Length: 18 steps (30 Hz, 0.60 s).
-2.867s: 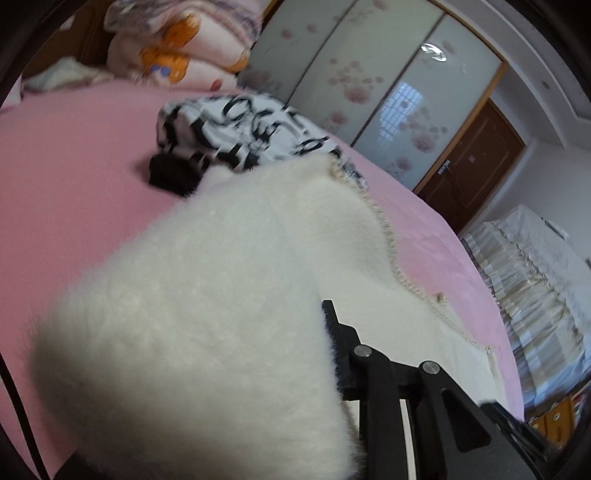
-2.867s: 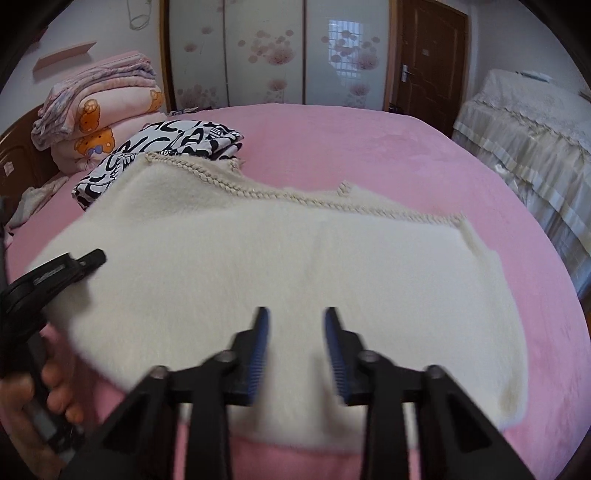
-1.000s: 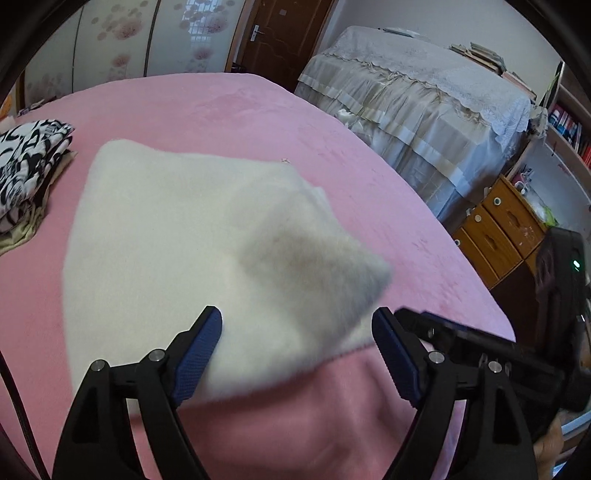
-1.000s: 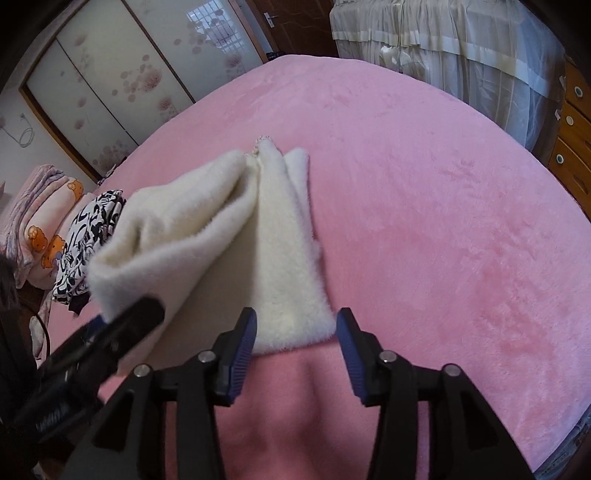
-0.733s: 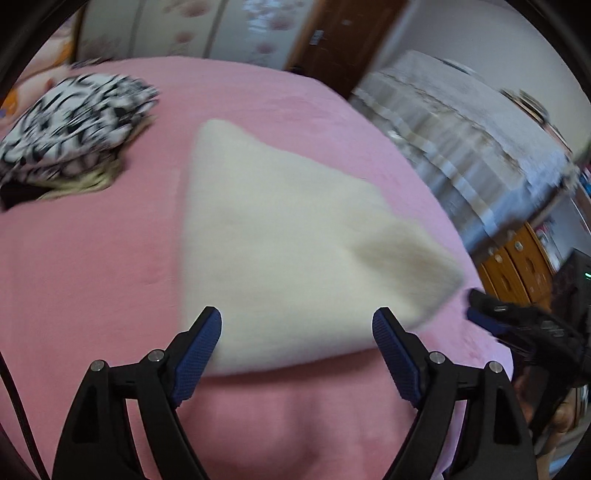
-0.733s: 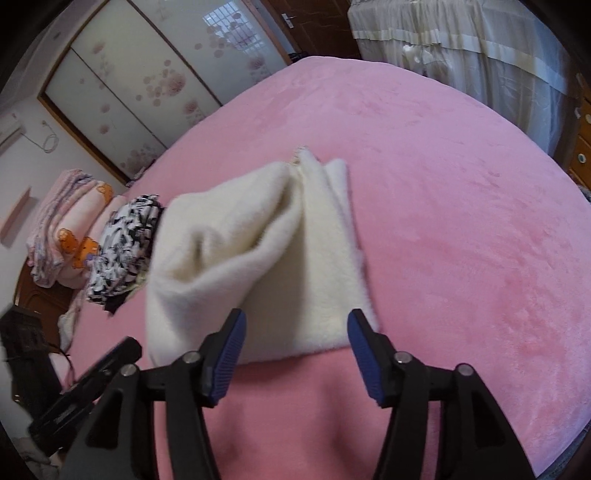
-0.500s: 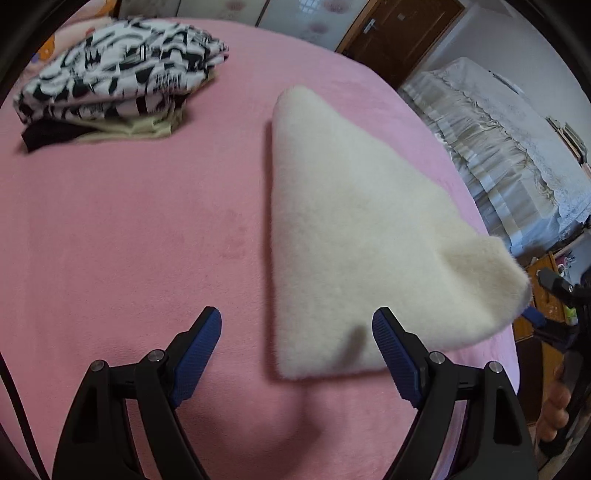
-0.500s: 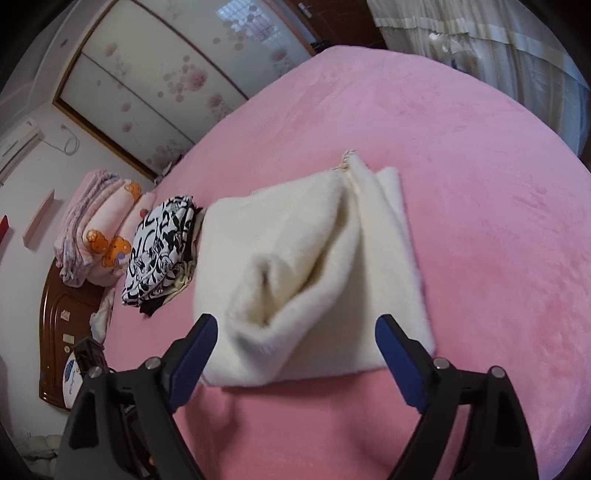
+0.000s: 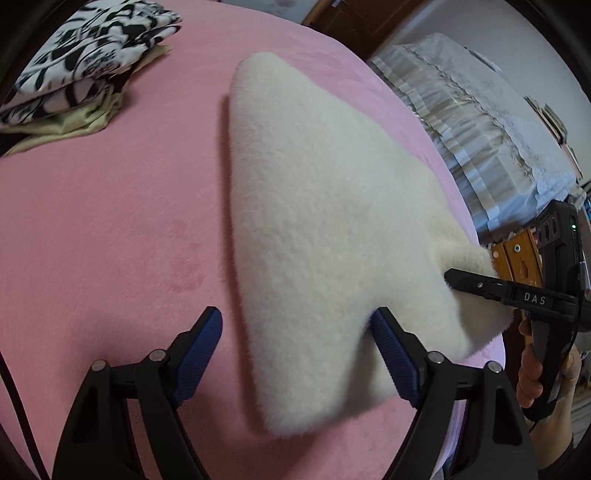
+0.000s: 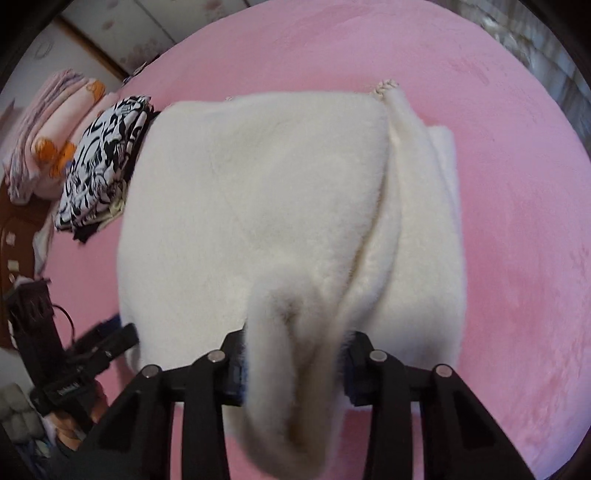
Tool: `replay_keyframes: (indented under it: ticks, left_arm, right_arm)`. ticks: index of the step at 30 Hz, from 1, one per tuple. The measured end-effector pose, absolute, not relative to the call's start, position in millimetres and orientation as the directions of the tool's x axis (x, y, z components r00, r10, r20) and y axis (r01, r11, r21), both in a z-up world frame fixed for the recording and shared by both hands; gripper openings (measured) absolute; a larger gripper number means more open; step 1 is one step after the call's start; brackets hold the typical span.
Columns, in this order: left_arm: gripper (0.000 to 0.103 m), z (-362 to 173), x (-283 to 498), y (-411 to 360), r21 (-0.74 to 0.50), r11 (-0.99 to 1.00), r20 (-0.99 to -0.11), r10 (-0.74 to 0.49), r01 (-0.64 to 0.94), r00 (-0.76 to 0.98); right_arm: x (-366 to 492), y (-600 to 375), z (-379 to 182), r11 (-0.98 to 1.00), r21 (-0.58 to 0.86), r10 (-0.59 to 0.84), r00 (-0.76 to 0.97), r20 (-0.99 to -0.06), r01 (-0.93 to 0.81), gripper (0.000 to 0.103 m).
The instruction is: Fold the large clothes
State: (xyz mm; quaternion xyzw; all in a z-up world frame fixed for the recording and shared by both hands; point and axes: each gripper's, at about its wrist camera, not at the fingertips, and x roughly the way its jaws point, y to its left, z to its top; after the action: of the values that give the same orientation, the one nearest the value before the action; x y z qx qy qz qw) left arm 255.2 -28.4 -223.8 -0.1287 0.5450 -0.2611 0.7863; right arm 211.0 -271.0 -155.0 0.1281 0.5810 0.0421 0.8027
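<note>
Here, pink bedspread [image 9: 110,229], cream fleece garment [image 9: 325,206], right gripper [image 10: 293,369] closing on its corner, left gripper [image 9: 295,354] closing, nothing pinched.

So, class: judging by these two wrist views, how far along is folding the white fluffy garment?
Done: the white garment already lies folded over on the pink bed. In hand: the right claw is closing on a bunched corner; the left claw is closing around the near edge. Left: the final fold.

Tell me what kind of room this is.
Most likely a bedroom: a bed with a pink cover, folded bedding stacked at its head, and a sliding-door wardrobe behind.
</note>
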Motion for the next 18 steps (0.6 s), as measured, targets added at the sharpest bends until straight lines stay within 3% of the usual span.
replay_keyframes:
  ticks: [1, 8, 11, 13, 15, 18]
  left_arm:
    - [0.063, -220, 256, -33, -0.494, 0.82, -0.782, -0.564, 0.287, 0.264]
    - [0.059, -179, 248, -63, -0.443, 0.827, -0.765, -0.55, 0.346, 0.336]
    - [0.059, -175, 241, -86, -0.343, 0.855, -0.79, -0.487, 0.389, 0.373]
    - [0.059, -183, 242, -103, -0.258, 0.885, -0.827, -0.409, 0.388, 0.384]
    - [0.059, -190, 237, -118, -0.164, 0.901, -0.848, -0.337, 0.402, 0.409]
    - [0.062, -190, 225, -122, -0.08, 0.894, -0.85, -0.292, 0.44, 0.439]
  right_arm:
    - [207, -268, -148, 0.969, 0.24, 0.206, 0.352, -0.913, 0.056, 0.028]
    - [174, -298, -85, 0.974, 0.226, 0.189, 0.594, -0.782, -0.012, 0.024]
    - [175, -324, -107, 0.963, 0.269, 0.203, 0.576, -0.792, 0.031, 0.024]
    - [179, -337, -151, 0.951, 0.304, 0.242, 0.5, -0.831, 0.046, 0.024]
    - [178, -338, -182, 0.939, 0.335, 0.266, 0.46, -0.847, 0.074, 0.031]
    - [166, -347, -179, 0.909, 0.402, 0.303, 0.486, -0.82, 0.112, 0.042]
